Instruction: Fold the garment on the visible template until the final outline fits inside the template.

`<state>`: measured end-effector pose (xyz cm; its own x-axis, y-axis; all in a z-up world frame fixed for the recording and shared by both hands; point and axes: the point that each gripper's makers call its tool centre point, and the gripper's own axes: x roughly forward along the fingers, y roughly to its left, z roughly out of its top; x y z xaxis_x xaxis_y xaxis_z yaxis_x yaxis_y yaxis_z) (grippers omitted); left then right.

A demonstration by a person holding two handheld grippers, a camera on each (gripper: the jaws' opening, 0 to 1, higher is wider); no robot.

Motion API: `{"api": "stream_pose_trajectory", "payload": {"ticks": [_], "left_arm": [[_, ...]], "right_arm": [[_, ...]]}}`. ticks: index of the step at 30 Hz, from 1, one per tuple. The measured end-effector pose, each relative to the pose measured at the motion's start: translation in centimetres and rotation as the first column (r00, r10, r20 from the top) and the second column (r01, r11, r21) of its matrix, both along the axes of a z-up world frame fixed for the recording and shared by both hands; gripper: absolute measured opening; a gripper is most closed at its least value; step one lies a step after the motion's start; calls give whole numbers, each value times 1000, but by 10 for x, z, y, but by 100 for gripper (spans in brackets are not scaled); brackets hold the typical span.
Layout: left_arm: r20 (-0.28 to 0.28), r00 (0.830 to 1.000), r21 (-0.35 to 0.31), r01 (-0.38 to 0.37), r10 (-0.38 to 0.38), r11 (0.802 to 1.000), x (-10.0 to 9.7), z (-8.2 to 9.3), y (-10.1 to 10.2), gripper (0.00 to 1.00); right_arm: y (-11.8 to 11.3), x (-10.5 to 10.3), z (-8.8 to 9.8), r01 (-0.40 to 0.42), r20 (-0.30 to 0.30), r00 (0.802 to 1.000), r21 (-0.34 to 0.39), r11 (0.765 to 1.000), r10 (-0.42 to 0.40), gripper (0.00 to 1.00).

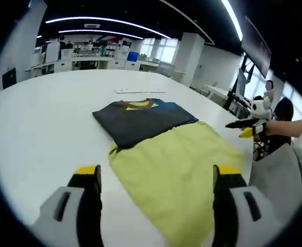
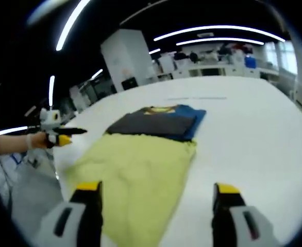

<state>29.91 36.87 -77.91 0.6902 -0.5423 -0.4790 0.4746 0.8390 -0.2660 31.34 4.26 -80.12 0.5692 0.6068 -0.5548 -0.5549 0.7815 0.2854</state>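
On the wide white table [image 1: 43,118] lies a yellow-green cloth [image 1: 177,170], spread flat, and at its far end, partly overlapping it, sits a folded dark grey garment [image 1: 140,121] with blue showing along one edge and a yellow print near its collar. In the left gripper view the left claw [image 1: 158,180] rises from the bottom with its two yellow-tipped jaws wide apart, holding nothing; one jaw stands over the bare table just beside the cloth, the other over the cloth's near part. The right claw [image 1: 246,128] comes into this view at the right edge, held in a person's hand [image 1: 274,126] off the side of the table, well apart from the garment; how its jaws stand there cannot be told. In the right gripper view the garment [image 2: 158,122] lies at the far end of the cloth [image 2: 135,175], and the right claw [image 2: 157,191] has its jaws spread apart and empty, one above the cloth's near corner, the other above the bare table [image 2: 254,134]. The left claw [image 2: 63,136] shows at the left, gripped by a hand [image 2: 35,140] beyond the table's edge. A thin pale strip [image 1: 139,91] lies farther back on the table. Behind are white desks, shelves and long ceiling lights.
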Motion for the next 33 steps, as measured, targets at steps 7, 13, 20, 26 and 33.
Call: {"api": "stream_pose_trajectory", "payload": {"ticks": [7, 13, 20, 26, 33], "left_arm": [[-28, 999, 5, 31, -30, 1000, -25, -3, 4, 86], [-71, 995, 5, 65, -65, 998, -44, -14, 7, 77], [-128, 988, -15, 81, -82, 997, -66, -19, 7, 62], [-195, 975, -27, 98, -101, 995, -89, -32, 6, 42], [-234, 968, -43, 85, -92, 995, -111, -42, 8, 31]], "right_arm": [[-3, -5, 1, 4, 1, 1000, -2, 1000, -4, 87], [-14, -12, -2, 13, -17, 1000, -23, 1000, -14, 85], [-27, -33, -18, 2, -78, 997, -66, 998, -7, 71], [-30, -51, -26, -9, -143, 990, -50, 999, 1, 52], [-38, -75, -35, -22, -216, 976, -13, 1000, 19, 34]]}}
